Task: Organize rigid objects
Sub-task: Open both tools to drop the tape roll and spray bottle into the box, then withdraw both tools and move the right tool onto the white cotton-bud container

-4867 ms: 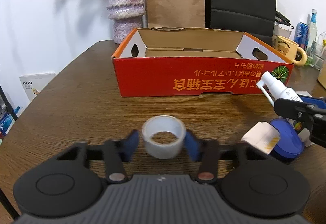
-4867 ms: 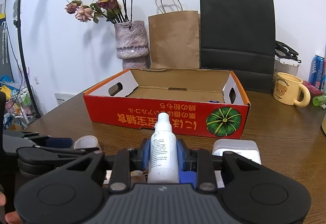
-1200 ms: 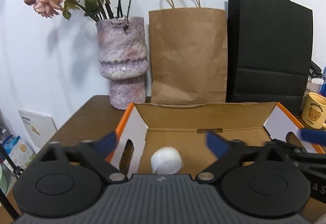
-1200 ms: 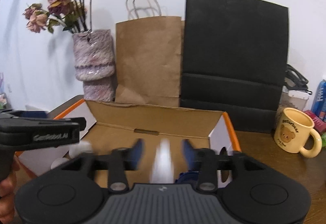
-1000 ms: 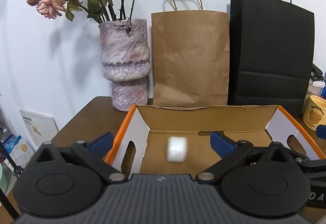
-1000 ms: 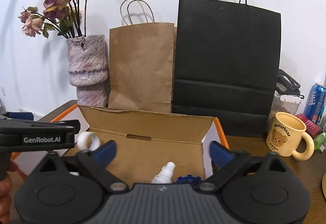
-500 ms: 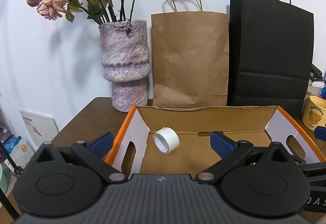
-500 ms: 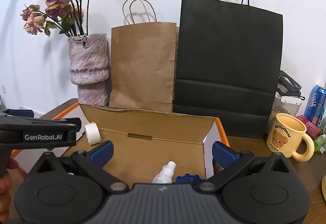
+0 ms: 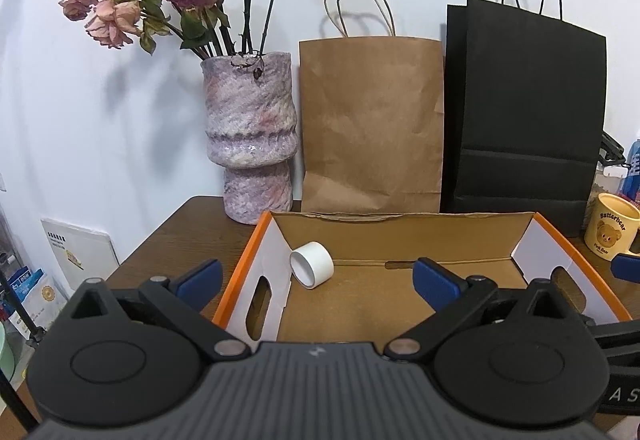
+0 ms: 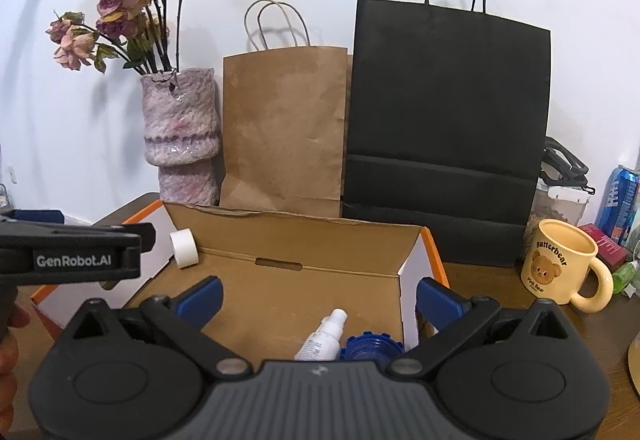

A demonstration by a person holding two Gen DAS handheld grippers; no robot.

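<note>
In the left wrist view, the left gripper (image 9: pixel 316 276) fills the bottom of the frame, fingers spread wide and holding nothing. Above it, a white tape roll (image 9: pixel 311 269) lies on its side in the far left corner of the cardboard box (image 9: pixel 256 240). In the right wrist view, the right gripper (image 10: pixel 318 296) is also wide and empty; a white spray bottle (image 10: pixel 322 338) lies low centre beside a blue lid (image 10: pixel 370 348)
</note>
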